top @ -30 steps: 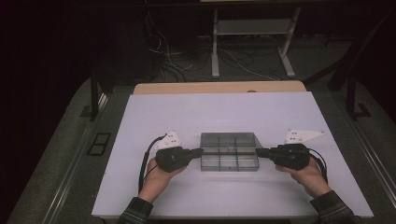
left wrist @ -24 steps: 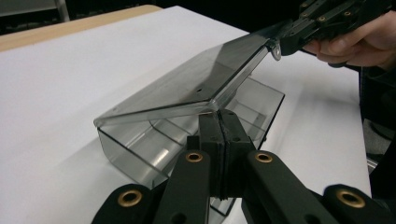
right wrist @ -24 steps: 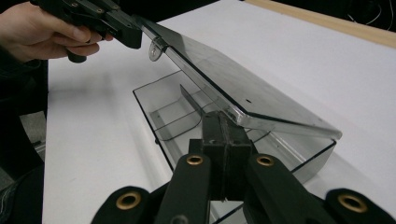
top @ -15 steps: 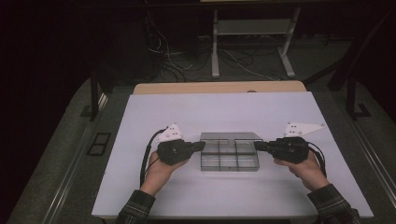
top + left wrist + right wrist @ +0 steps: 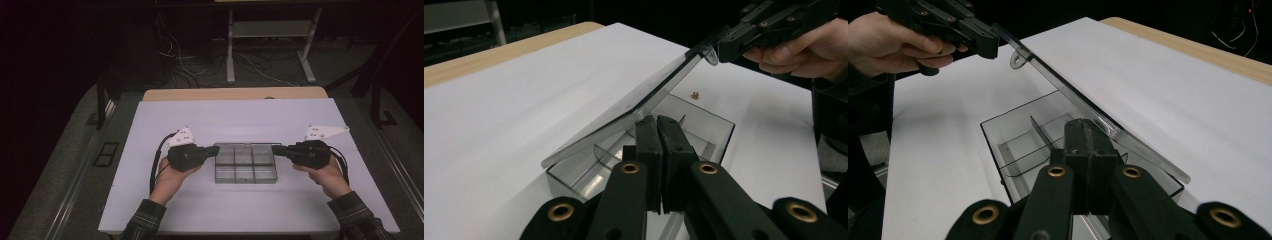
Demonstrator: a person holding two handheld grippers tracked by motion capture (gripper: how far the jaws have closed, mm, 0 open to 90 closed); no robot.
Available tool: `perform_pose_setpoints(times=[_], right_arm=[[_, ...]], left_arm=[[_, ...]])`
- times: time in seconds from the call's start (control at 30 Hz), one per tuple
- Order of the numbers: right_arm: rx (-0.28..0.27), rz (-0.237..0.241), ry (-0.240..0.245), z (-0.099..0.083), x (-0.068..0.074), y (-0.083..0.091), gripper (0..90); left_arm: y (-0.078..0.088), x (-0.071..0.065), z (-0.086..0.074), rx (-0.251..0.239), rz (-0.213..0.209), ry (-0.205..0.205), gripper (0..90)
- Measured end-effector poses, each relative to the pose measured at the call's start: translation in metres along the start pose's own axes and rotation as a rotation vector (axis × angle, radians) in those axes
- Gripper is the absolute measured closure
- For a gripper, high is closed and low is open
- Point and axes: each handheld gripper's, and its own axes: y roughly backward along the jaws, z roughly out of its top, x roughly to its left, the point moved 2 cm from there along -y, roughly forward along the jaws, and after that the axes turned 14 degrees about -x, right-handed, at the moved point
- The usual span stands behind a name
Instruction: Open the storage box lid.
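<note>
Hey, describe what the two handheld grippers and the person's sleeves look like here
Both the left gripper and the right gripper are black, each topped by a pale grey three-cornered plate with small holes. Their linked black arms carry brass-coloured pivot rings, ending in thick black jaws with flat pads. A black cable loops from the left one, another trails from the right. The sleeves are dark plaid.
</note>
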Motion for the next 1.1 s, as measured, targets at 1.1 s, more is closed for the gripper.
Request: perform_pose_setpoints(times=[1.1], right_arm=[[0.003, -0.002, 0.006, 0.002, -0.002, 0.002, 89.3]], left_arm=[[-0.021, 0.011, 0.010, -0.042, 0.011, -0.109, 58.6]])
